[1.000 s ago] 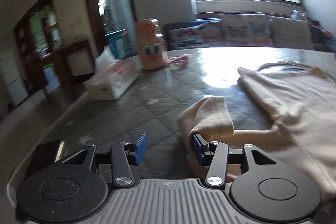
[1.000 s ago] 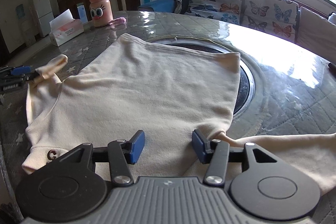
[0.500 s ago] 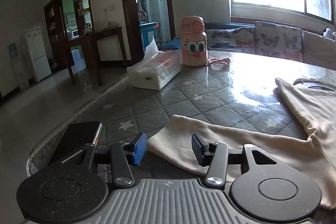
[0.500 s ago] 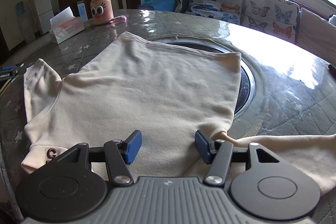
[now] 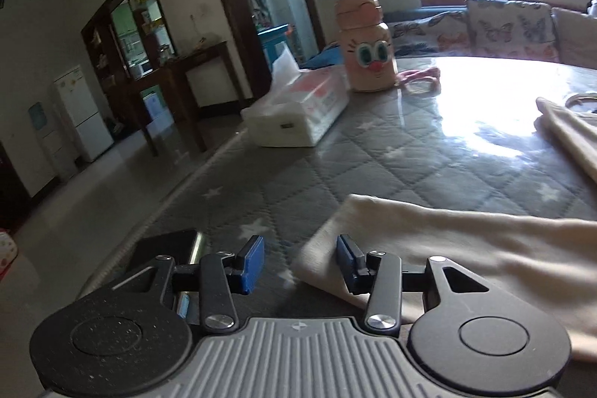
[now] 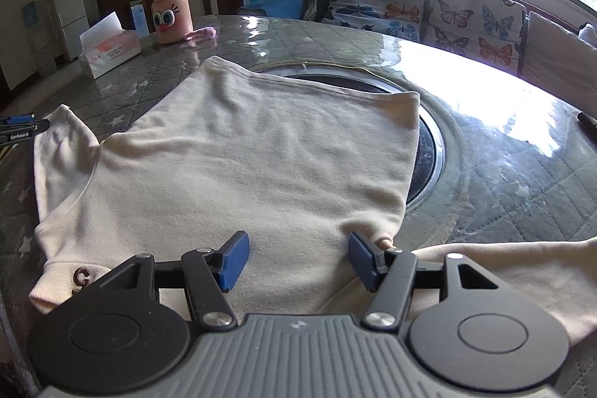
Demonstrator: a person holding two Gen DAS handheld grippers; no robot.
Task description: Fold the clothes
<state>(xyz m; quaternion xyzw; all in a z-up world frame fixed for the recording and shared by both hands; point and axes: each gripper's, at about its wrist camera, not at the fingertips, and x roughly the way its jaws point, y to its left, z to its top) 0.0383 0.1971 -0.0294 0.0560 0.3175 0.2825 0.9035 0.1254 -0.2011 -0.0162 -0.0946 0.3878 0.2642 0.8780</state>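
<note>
A cream sweatshirt [image 6: 261, 166] lies spread flat on the quilted grey table [image 6: 522, 196]. Its left sleeve [image 5: 447, 241] stretches out flat toward the table's edge. My left gripper [image 5: 299, 263] hovers low at that sleeve's end, jaws closing; the cuff corner lies between them by the right pad, unpinched. In the right wrist view the left gripper [image 6: 22, 126] shows at the far left beside the sleeve [image 6: 63, 144]. My right gripper [image 6: 298, 260] hangs over the garment near the right armpit, jaws opening and nothing gripped. The right sleeve [image 6: 503, 267] runs off to the right.
A pink cartoon-face bottle [image 5: 367, 43] and a tissue box [image 5: 298, 107] stand at the far left of the table. A dark phone [image 5: 164, 245] lies by the near edge. A round recessed plate [image 6: 429, 137] sits mid-table and a black pen [image 6: 585, 120] lies far right.
The sleeve end, bunched and lifted at the left gripper a second ago, now lies flat on the table. The left gripper has swung left and sunk slightly. The right jaws stand wider.
</note>
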